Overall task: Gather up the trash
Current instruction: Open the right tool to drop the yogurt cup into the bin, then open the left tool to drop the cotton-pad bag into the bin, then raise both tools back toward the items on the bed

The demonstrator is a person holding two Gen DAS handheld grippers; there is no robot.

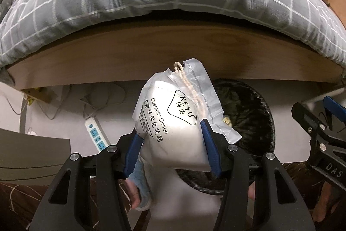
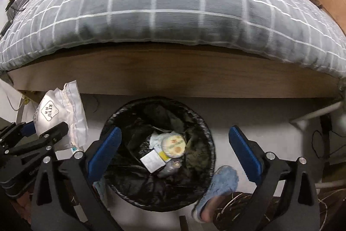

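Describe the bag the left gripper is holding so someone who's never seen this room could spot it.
Start at the bed with the grey checked duvet; on the floor below stands a black-lined trash bin. Left of it, the left gripper pinches a white plastic pouch, marked KEYU Cosmetic Cotton, with a cream drawstring.

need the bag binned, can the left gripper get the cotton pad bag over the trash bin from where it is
Probably yes. The left gripper grips the cotton pad bag beside the open trash bin, and nothing visible lies between; the right gripper hangs open over the bin.

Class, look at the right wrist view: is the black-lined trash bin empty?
No: the trash bin already holds a round lidded container and a white packet.
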